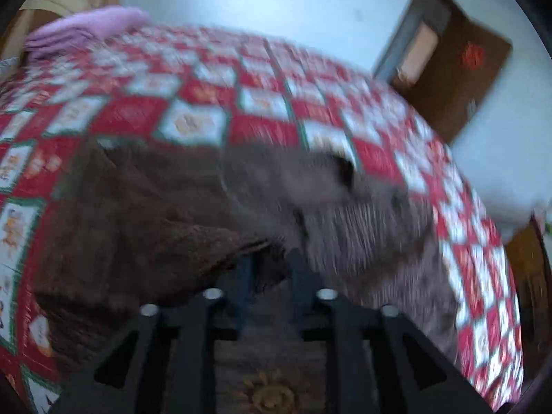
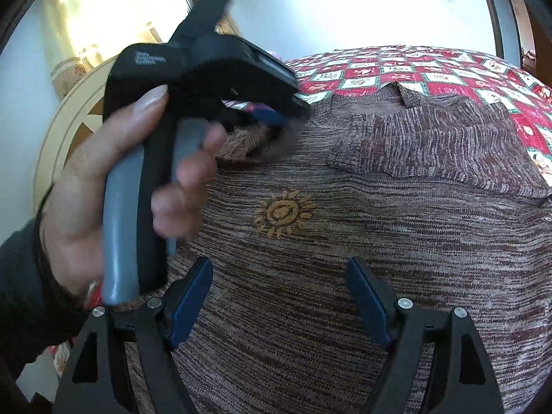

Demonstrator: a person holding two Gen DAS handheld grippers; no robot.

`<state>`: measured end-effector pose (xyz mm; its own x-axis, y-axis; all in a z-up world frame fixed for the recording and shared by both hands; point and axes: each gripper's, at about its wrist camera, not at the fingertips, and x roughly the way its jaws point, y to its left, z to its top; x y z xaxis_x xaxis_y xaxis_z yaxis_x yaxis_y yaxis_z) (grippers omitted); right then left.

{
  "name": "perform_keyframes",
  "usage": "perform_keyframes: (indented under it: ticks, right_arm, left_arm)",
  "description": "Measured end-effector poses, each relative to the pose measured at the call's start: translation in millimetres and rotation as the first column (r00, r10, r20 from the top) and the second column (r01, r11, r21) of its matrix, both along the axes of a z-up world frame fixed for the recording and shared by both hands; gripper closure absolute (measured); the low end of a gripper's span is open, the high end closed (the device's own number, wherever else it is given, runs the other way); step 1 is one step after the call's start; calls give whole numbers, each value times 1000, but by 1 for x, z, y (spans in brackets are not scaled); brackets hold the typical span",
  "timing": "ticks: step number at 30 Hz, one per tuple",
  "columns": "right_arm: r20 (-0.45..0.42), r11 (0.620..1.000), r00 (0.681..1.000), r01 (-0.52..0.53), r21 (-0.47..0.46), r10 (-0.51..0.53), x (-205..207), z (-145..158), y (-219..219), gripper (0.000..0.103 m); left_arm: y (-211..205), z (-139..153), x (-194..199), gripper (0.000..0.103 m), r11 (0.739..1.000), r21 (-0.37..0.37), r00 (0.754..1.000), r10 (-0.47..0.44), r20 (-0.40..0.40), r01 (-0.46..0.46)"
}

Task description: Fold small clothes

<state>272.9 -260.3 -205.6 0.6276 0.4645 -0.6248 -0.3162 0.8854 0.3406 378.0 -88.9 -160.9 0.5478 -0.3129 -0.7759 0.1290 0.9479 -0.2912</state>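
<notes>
Bed quilt (image 2: 431, 69) under sweater (image 2: 345, 241). Your left gripper (image 1: 269, 262) pinches sleeve (image 1: 193, 241) for folding; right gripper (image 2: 279, 296) gapes, holding nothing, above sweater.

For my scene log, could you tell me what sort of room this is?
Most likely a bedroom: a bed under a checked quilt, a curtained window and a wooden door.

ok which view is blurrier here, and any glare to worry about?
Left wrist view: heavy motion blur over the sweater and quilt, only the left gripper fairly sharp. Right wrist view: mostly sharp, knit and sun patch crisp; the hand and the left gripper it holds are smeared; window blown out at upper left. Both have fisheye bending.
</notes>
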Motion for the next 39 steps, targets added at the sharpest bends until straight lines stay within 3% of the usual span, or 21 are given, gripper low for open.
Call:
perform_keyframes:
  ticks: [3,5,7,9,11,12,13,16,18,21,23,27,31,34,37,38,39]
  right_arm:
    - [-8,1000,1000,-3,25,3,2,-1,-3,21]
    - [-10,1000,1000,-4,28,4,2,-1,-3,21]
    - [-9,1000,1000,-4,26,4,2,-1,-2,21]
    - [-8,1000,1000,-3,28,3,3,-1,-2,21]
    - [-7,999,1000,0,33,0,2,-1,-3,21]
    - [-6,999,1000,3,35,-3,2,-1,-3,21]
    - [-5,999,1000,7,36,-7,2,-1,-4,21]
    - [-4,999,1000,29,29,-29,0,0,-5,21]
    - [-11,998,998,68,-5,-68,-1,5,-6,21]
    - [-61,993,992,104,-61,-108,14,20,-2,21]
    - [-34,991,993,111,-71,-114,26,41,4,21]
    - [26,966,993,121,-227,-118,78,69,41,21]
    - [-7,939,997,68,-338,-74,130,61,78,21]
    - [-56,914,998,10,-406,-36,156,45,103,21]
    - [-110,891,994,-50,-451,1,176,28,118,21]
    - [-113,876,994,-44,-480,-12,184,26,117,21]
    - [-83,842,992,35,-538,-94,199,26,103,21]
  left_arm:
    - [-3,4,-19,76,997,37,997,-67,27,66]
    - [7,13,-34,68,994,73,993,-92,75,86]
    - [25,18,-41,49,993,100,989,-72,125,60]
    - [55,22,-43,38,985,167,981,4,192,-36]
    - [84,17,-36,35,958,251,974,84,208,-136]
    - [102,12,-30,35,917,340,967,138,215,-207]
    - [114,7,-25,35,893,382,963,167,212,-239]
    - [135,-16,-12,35,865,447,973,194,123,-229]
    - [145,-23,-16,33,893,389,974,191,123,-225]
    - [143,-23,-26,31,901,375,974,176,145,-219]
    - [139,-27,-32,31,899,376,970,170,172,-224]
    - [136,-26,-29,24,892,385,967,174,187,-235]
    - [163,-29,-24,10,935,251,965,224,134,-252]
    - [173,-30,-24,6,956,162,967,226,117,-243]
    - [165,-31,-24,3,955,186,970,213,121,-232]
    - [164,-31,-24,3,955,188,970,209,121,-229]
    - [163,-31,-24,3,956,183,971,209,118,-228]
